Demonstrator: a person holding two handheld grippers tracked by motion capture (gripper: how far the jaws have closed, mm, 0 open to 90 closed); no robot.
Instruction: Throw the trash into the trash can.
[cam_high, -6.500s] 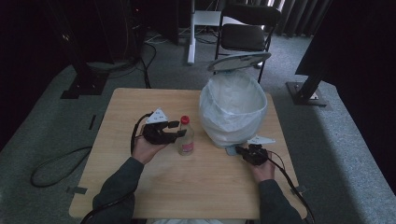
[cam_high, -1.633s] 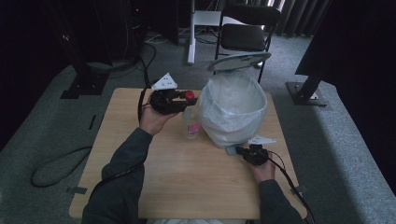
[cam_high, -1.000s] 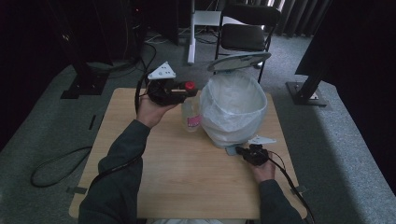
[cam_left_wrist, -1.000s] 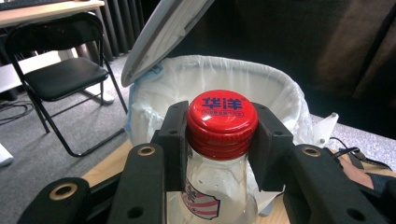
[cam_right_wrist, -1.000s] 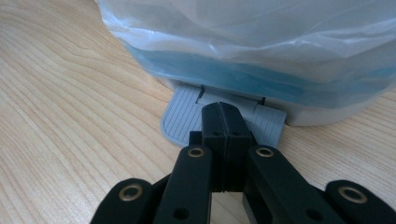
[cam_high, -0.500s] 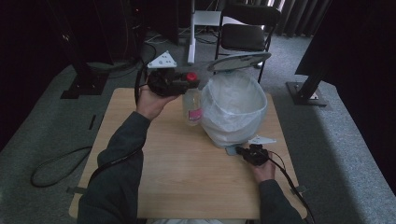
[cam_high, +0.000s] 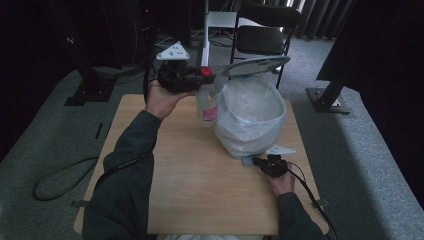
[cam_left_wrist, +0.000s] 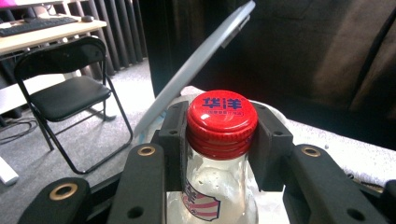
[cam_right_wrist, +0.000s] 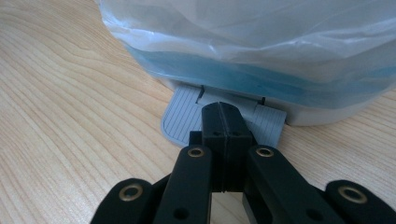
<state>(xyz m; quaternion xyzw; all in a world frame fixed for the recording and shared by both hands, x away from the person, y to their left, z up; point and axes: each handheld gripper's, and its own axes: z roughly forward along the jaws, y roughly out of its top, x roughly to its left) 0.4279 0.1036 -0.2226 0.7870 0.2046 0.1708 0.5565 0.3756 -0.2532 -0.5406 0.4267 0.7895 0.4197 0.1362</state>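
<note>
High view puts our left gripper (cam_high: 202, 75) lifted over the table's (cam_high: 190, 190) far edge, jaws pinching the red cap (cam_left_wrist: 222, 116) of a clear bottle (cam_high: 206, 102) that hangs off the surface just beside the lined bin (cam_high: 250, 120). Our right gripper (cam_right_wrist: 223, 122), jaws pressed together on nothing, bears on the grey pedal (cam_right_wrist: 184, 115) at the bin's base, and the lid (cam_high: 256, 65) stands open. We judge pickup and opening done; carrying over the rim and releasing remain

Black folding chair (cam_high: 266, 31) beyond wooden table (cam_high: 170, 200), cable loop (cam_high: 52, 180) on carpet
</note>
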